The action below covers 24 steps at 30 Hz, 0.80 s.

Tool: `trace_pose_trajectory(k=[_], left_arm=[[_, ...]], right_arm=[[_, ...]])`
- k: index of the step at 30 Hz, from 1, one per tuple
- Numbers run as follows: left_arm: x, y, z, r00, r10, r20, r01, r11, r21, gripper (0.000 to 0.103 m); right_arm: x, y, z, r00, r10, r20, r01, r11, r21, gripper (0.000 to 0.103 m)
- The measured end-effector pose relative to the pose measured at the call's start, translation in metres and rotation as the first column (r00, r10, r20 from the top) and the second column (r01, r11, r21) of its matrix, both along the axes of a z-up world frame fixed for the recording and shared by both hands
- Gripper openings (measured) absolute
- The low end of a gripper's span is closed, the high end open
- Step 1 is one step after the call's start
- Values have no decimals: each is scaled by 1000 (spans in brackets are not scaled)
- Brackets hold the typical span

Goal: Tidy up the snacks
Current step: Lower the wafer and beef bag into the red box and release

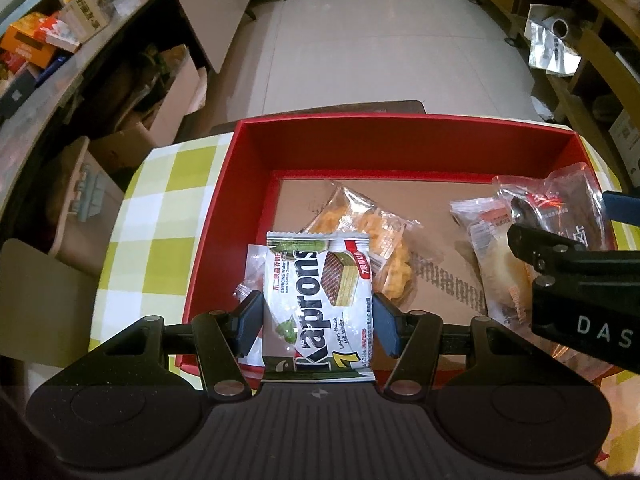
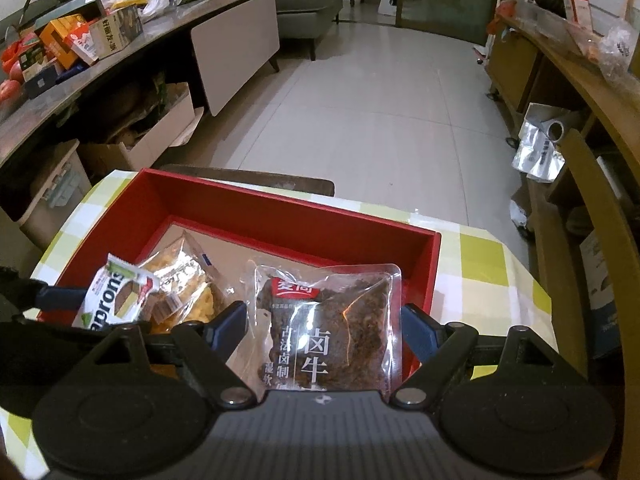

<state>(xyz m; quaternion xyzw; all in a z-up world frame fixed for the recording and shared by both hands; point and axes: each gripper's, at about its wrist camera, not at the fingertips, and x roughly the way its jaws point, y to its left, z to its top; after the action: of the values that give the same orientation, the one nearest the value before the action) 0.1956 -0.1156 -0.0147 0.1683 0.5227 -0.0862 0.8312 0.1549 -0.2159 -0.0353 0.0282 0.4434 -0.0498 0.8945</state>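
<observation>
A red box (image 1: 400, 136) with a cardboard floor stands on the checked tablecloth. My left gripper (image 1: 318, 320) is shut on a white Kaprons wafer pack (image 1: 320, 300) and holds it over the box's near left part. My right gripper (image 2: 324, 324) is shut on a clear pack of dark braised beef (image 2: 332, 320) over the box's (image 2: 288, 208) near right part. It also shows in the left wrist view (image 1: 556, 220). In the box lie a yellow snack pack (image 1: 368, 232) and a pale bread pack (image 1: 496, 264). The wafer pack (image 2: 116, 300) shows in the right wrist view.
The yellow-and-white checked tablecloth (image 1: 160, 208) covers the table under the box. A cluttered counter (image 2: 80, 40) and open cardboard boxes (image 2: 152, 128) stand at the left. Wooden shelving (image 2: 580, 128) stands at the right. Tiled floor (image 2: 380, 100) lies beyond.
</observation>
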Motion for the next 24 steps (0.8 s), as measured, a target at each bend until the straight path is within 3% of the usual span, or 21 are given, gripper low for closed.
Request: trace_pose_trajectory(k=[8, 11, 24], left_arm=[[1, 0, -1, 1000, 1, 13, -1, 1000, 12, 68], [1, -1, -1, 1000, 3, 27, -3, 1000, 25, 74], [0, 3, 5, 999, 5, 43, -6, 1000, 23, 82]], right_arm=[[7, -1, -8, 1000, -5, 0, 5, 1000, 4, 95], [8, -2, -7, 1000, -10, 2, 10, 1000, 3, 95], [10, 0, -1, 999, -26, 38, 25, 999, 35, 95]])
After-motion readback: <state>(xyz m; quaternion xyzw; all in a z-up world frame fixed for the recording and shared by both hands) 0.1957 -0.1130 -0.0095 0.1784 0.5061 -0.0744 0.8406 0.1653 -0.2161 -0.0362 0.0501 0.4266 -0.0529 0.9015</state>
